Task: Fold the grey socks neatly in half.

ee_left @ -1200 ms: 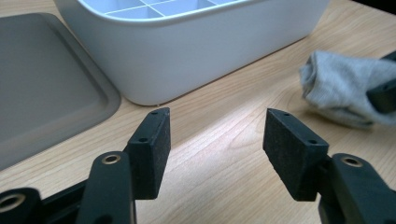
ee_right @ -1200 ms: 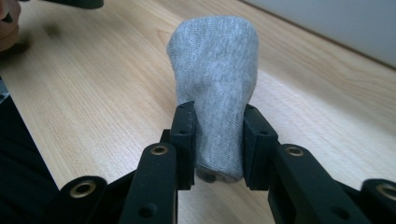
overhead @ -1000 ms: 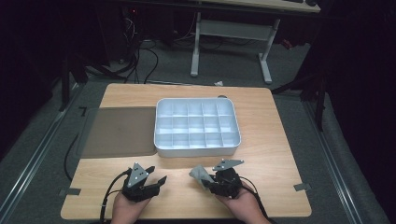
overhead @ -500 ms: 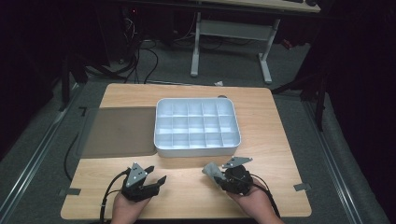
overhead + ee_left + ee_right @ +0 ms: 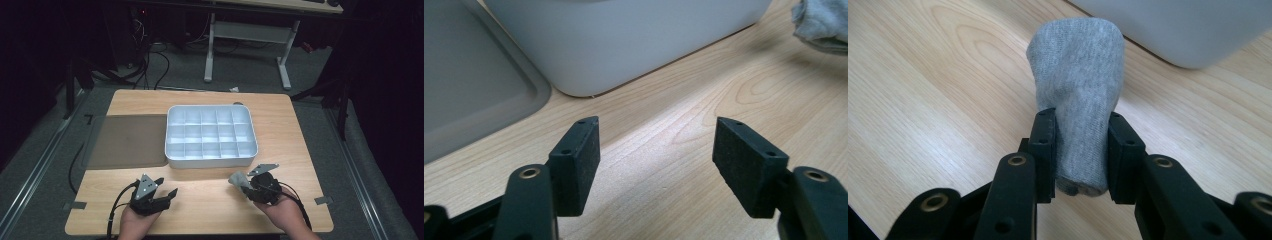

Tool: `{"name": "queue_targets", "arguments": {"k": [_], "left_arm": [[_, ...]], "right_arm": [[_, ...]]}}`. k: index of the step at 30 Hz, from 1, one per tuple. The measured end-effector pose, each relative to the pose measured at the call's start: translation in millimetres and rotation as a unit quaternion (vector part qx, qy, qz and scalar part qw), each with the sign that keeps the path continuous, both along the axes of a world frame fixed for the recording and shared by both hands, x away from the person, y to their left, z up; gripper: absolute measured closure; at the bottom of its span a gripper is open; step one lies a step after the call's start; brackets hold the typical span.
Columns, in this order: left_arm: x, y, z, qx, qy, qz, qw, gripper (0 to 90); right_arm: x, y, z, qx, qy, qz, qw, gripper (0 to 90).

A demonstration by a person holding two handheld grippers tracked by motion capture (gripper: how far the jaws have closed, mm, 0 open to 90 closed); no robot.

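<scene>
Sock [image 5: 1075, 95] btm hidden btwn right gripper [image 5: 1080, 150] fingers

Dark room. Grey carpet floor [image 5: 320, 75] all around wooden table [image 5: 200, 102]. White desk legs [image 5: 247, 37] at 12 o'clock. Black cables [image 5: 150, 60] on floor at 11 o'clock. Metal rail [image 5: 35, 165] along floor at 9 o'clock.

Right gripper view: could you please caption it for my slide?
Right gripper clamps a rolled grey sock above the wooden table.

Each black gripper [image 5: 167, 191] has brass-ringed pivots, screw-holed pads (matte), grey three-cornered plate, trailing cable.
</scene>
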State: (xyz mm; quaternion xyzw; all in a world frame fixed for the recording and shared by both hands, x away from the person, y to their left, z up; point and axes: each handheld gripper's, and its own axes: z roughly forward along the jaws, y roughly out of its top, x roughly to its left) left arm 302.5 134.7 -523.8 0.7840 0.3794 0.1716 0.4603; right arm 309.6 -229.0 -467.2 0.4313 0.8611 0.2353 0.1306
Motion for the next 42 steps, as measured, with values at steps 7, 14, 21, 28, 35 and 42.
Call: {"name": "queue_targets", "arguments": {"k": [7, 14, 21, 28, 35, 42], "left_arm": [[-0.8, 0.3, 0.4, 0.002, -0.007, 0.004, 1.0, 33.4], [0.0, -0.1, -1.4, 0.003, -0.004, 0.004, 1.0, 33.4], [-0.9, -2.7, -1.7, 0.003, -0.003, -0.002, 1.0, 33.6], [-2.4, -4.0, -0.9, 0.003, -0.006, -0.007, 1.0, 33.5], [-0.9, -3.9, -1.5, 0.0, -0.003, -0.007, 1.0, 33.6], [-1.9, -4.2, -0.8, -0.002, 0.0, -0.01, 0.9999, 34.0]], "right_arm": [[4.2, -12.4, 5.3, -0.016, 0.011, -0.017, 0.9997, 70.7], [6.2, -20.0, 5.6, -0.03, 0.021, -0.023, 0.999, 70.7], [7.0, -23.0, 5.8, -0.032, 0.027, -0.023, 0.9989, 70.7], [7.6, -24.6, 9.7, -0.027, 0.029, -0.021, 0.999, 70.7], [9.1, -22.8, 23.9, -0.024, 0.028, -0.015, 0.9992, 70.8], [16.5, -22.1, 41.3, -0.018, 0.031, -0.018, 0.9992, 70.9]]}}
